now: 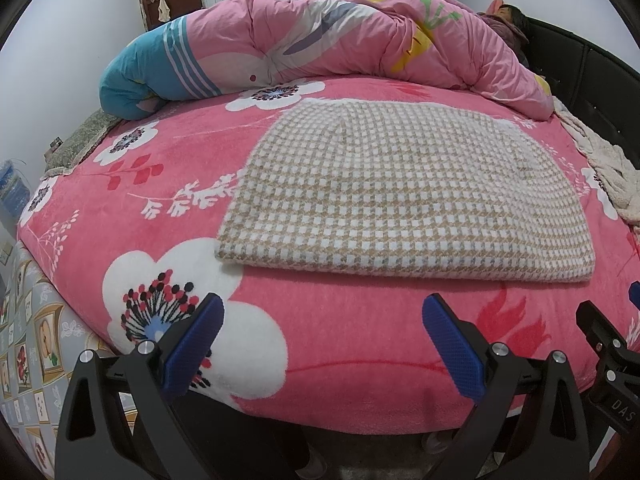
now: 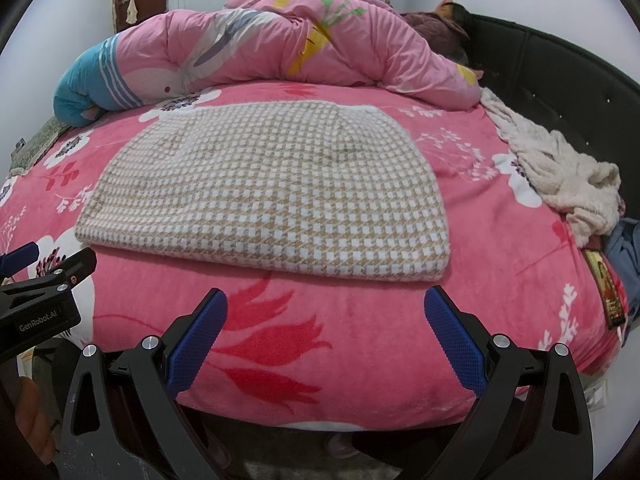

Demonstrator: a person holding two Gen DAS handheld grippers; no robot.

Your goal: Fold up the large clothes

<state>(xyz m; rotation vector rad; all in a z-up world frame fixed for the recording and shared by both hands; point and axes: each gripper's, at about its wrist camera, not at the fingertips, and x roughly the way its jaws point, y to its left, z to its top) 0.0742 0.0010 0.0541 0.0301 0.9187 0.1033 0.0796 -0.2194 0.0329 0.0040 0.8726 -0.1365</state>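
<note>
Now I hold my left gripper (image 1: 322, 338) and right gripper (image 2: 324, 334) spread wide and empty off the near bed edge, since the checked garment (image 1: 404, 188) (already doubled flat) lies mid-blanket (image 1: 328, 344).

Bare blanket (image 1: 340, 320) before folded garment (image 1: 400, 192); duvet (image 1: 320, 40) behind

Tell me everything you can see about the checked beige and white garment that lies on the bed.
The checked garment is a thick, woolly-looking cloth with a small beige and white houndstooth check. It is already folded into a flat, roughly rectangular pack with rounded far corners and a doubled near edge. It lies flat on the pink flowered blanket, in front of the bunched pink quilt, apart from it. Neither gripper touches it: the left gripper and right gripper are both open, short of its near edge.
</note>
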